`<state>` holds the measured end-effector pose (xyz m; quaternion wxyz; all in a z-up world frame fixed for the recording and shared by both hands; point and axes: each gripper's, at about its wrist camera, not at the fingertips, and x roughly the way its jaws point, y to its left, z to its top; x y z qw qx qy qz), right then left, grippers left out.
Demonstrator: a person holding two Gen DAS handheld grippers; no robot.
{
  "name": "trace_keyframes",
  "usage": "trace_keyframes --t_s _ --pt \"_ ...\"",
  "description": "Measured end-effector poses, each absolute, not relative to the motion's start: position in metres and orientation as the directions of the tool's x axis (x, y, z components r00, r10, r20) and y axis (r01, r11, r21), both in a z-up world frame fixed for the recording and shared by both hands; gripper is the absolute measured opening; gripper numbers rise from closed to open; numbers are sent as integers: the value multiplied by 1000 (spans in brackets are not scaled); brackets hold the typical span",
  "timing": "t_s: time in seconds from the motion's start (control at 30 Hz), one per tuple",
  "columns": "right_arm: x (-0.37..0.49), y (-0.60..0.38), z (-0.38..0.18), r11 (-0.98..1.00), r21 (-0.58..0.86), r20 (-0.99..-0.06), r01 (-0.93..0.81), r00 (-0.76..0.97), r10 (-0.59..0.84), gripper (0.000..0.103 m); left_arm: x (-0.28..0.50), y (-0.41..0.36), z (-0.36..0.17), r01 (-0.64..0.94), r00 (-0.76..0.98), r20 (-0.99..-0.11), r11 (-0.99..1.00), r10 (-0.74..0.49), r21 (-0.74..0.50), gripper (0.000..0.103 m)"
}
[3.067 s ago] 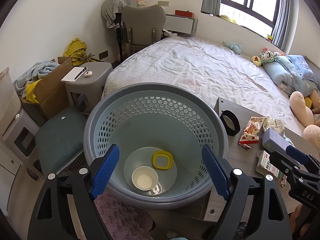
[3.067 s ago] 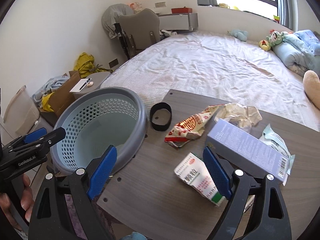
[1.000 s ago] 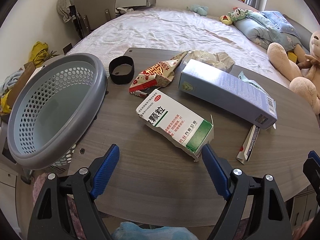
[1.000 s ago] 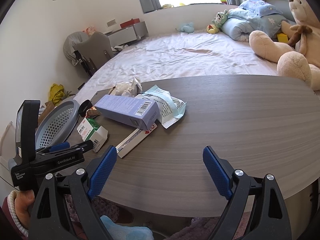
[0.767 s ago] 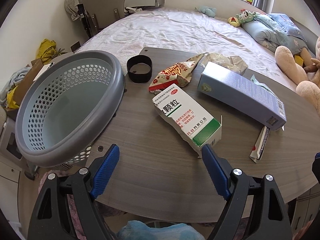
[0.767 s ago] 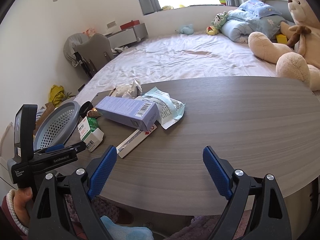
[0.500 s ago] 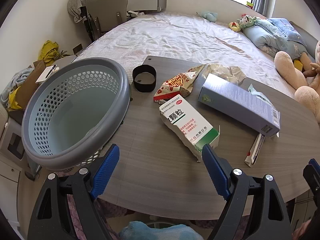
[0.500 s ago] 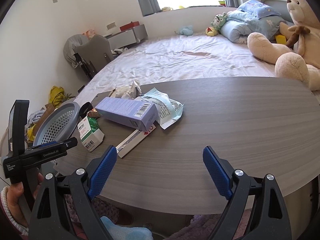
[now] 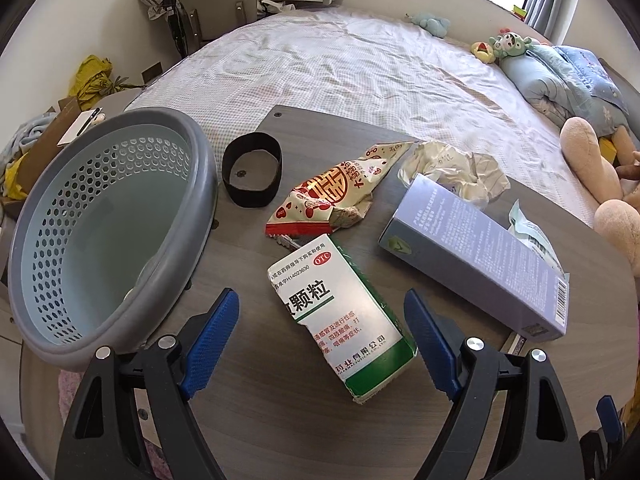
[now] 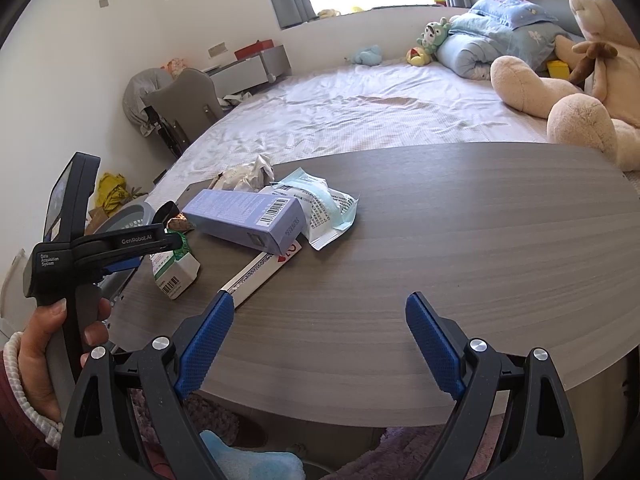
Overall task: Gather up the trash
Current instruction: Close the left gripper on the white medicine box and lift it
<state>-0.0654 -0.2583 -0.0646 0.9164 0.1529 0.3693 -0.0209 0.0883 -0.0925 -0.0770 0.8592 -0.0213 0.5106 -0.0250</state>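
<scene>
The left gripper point(image 9: 322, 338) is hanging over the dark wooden table point(image 9: 280, 420) with its blue jaws spread wide and nothing squeezed between them. The torn white and green paper box point(image 9: 340, 316) is lying flat on the table, partly between the jaws, but they are not touching it. The round grey plastic basket point(image 9: 104, 232) is sitting at the table's left edge, touching it. A black ring band point(image 9: 252, 170), a red and white snack bag point(image 9: 336, 196), a crumpled white paper point(image 9: 456, 168) and a long purple box point(image 9: 476, 256) are lying close together past the white box. The right gripper point(image 10: 320, 344) is also wide apart and holding nothing. It is over the near edge, with lots of bare table in front of it.
</scene>
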Motion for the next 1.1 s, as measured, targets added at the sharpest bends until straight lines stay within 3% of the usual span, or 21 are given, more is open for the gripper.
trace_keyframes --t_s 0.23,0.37,0.5,0.53,0.63,0.93,1.0,1.07,1.1 --pt "-62 -260 -69 951 266 -695 160 715 74 86 90 -90 -86 37 470 -878 996 -88 -81 79" --pt "-58 -257 -70 953 259 -703 159 707 73 86 87 -86 -87 73 469 -875 993 -119 -95 57" --pt "-55 -252 -70 955 253 -709 156 701 73 86 79 -81 -85 101 474 -870 990 -134 -98 53" --pt "-54 -251 -70 956 251 -710 154 700 74 86 77 -81 -85 113 473 -869 988 -143 -101 42" --pt "-50 -246 -70 957 246 -716 150 694 75 86 68 -80 -81 145 487 -862 986 -139 -77 41" --pt "-36 -225 -74 959 236 -740 155 668 75 86 44 -80 -69 233 541 -828 972 -149 -22 25" --pt "-31 -219 -75 960 232 -745 153 663 75 86 41 -78 -67 252 545 -820 967 -173 -36 18" --pt "-27 -215 -75 962 226 -749 156 659 69 86 40 -77 -68 266 539 -822 963 -185 -42 2" --pt "-25 -213 -74 962 223 -751 156 657 67 86 40 -76 -70 264 535 -826 964 -179 -38 1"
